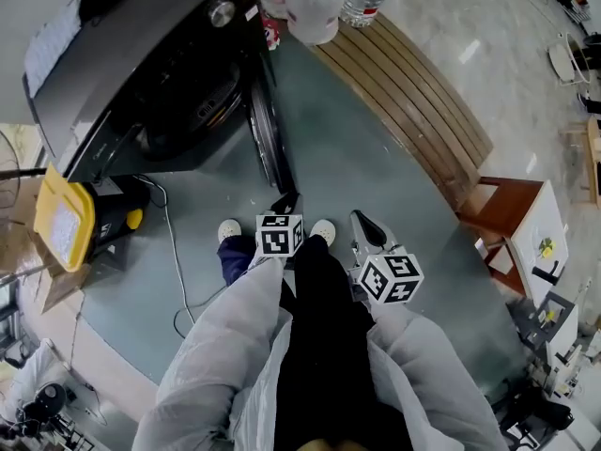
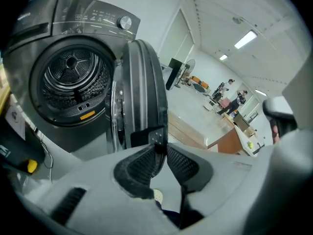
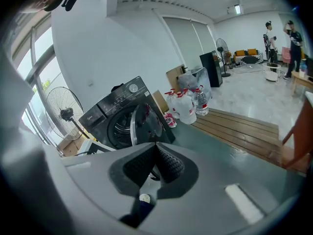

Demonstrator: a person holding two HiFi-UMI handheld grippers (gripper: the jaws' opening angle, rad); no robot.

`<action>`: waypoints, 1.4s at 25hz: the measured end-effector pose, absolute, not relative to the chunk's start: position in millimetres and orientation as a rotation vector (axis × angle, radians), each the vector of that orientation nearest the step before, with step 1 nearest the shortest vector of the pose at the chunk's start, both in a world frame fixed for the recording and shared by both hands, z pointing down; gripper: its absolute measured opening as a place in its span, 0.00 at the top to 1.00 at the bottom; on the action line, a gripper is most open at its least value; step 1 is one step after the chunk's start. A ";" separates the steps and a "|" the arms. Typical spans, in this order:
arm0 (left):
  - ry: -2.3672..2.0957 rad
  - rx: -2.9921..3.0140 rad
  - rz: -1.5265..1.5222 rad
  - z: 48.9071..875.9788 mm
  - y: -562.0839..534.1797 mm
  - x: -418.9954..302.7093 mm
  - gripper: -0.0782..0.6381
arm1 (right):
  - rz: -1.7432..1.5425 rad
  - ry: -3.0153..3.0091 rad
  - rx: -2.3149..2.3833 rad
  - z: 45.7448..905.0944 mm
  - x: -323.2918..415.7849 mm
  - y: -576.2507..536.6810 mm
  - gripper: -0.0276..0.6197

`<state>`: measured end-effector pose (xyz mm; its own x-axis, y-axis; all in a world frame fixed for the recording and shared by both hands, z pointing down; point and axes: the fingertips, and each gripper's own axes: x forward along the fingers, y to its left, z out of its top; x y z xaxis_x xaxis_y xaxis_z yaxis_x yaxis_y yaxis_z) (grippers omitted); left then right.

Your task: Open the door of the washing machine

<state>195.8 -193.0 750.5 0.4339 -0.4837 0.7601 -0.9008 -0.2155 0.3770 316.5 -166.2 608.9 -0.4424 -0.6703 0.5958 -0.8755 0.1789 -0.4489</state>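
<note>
Dark grey washing machine (image 1: 141, 92) sits in the upper left of the head view. Its door (image 1: 268, 130) is already swung wide open, edge-on to the person. Right below the door's bottom edge, the left tongs (image 1: 285, 202) are cracked a hair apart with nothing in them; can't tell if they touch the door. Further right, the right tongs (image 1: 364, 222) are pinched closed and empty. Upper right there's a wooden platform (image 1: 413, 92) with water jugs (image 1: 315, 7).
</note>
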 end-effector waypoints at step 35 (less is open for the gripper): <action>-1.054 1.754 0.371 746.3 -303.3 387.4 0.77 | 1.156 -2.039 1.697 605.3 457.2 -142.5 0.94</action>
